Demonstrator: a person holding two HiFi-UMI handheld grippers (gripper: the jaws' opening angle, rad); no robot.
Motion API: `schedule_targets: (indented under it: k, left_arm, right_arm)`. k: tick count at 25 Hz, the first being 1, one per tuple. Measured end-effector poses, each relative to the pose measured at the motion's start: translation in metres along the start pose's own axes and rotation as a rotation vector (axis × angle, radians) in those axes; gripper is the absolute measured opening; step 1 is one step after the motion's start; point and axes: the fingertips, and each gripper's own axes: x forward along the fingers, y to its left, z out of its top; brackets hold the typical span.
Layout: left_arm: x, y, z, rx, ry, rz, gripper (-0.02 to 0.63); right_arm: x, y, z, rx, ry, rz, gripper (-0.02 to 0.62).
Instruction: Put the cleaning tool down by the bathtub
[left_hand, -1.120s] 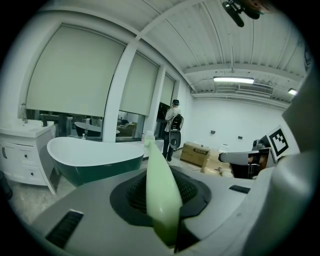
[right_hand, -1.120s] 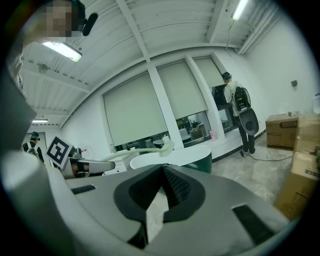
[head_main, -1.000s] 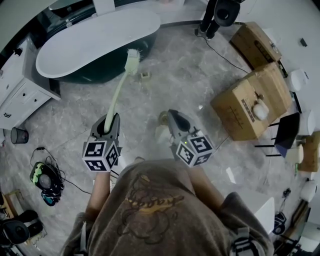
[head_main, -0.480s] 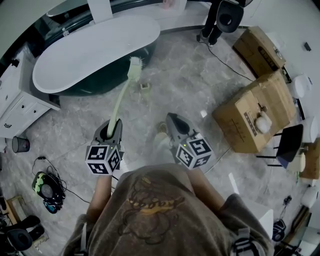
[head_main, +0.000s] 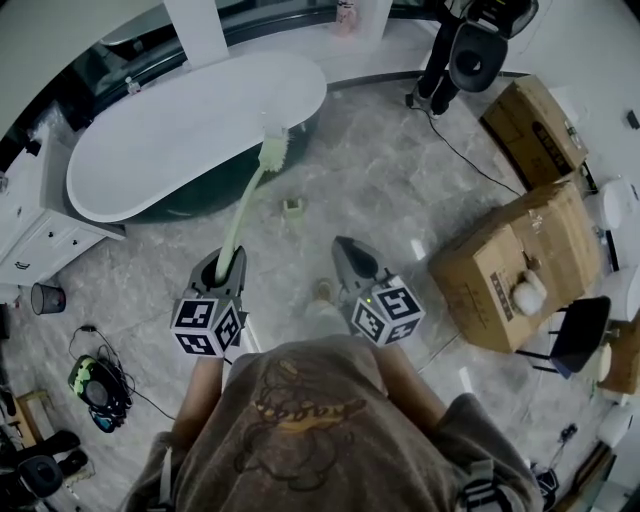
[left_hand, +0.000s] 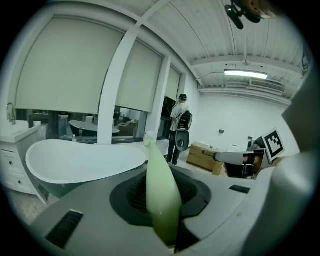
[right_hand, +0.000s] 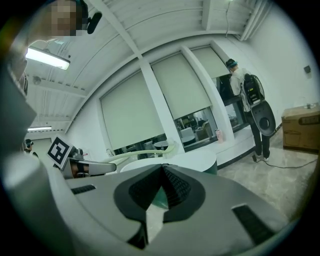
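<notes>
My left gripper (head_main: 228, 259) is shut on the handle of the cleaning tool, a long pale-green brush (head_main: 241, 212). Its bristle head (head_main: 273, 142) points away from me and overlaps the near rim of the bathtub (head_main: 120, 200) in the head view. In the left gripper view the brush handle (left_hand: 160, 192) rises between the jaws, with the white, dark-sided bathtub (left_hand: 82, 161) beyond on the left. My right gripper (head_main: 345, 250) is shut and holds nothing, hanging over the marble floor right of the left one. The right gripper view shows the bathtub (right_hand: 197, 161) and the brush (right_hand: 137, 156) ahead.
Cardboard boxes (head_main: 500, 265) (head_main: 535, 115) stand on the right. A small object (head_main: 292, 207) sits on the floor beside the tub. A white cabinet (head_main: 40, 240) and a black bin (head_main: 44, 297) are at the left. A person with equipment (head_main: 468, 55) stands at the back.
The whole view has moved toward the bathtub, and the brush head now overlaps its rim. Both grippers keep their pose, with the brush still held in the left one.
</notes>
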Motion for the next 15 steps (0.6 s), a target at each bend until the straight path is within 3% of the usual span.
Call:
schedule_targets:
  k: [8, 15]
  left_arm:
    - [0.072, -0.003, 0.041, -0.034, -0.024, 0.053, 0.077]
    - [0.1, 0.005, 0.054, -0.051, -0.032, 0.071, 0.076]
  right_arm:
    - [0.045, -0.066, 0.042, -0.021, 0.023, 0.06, -0.009]
    - [0.067, -0.092, 0.047, -0.014, 0.051, 0.081, -0.009]
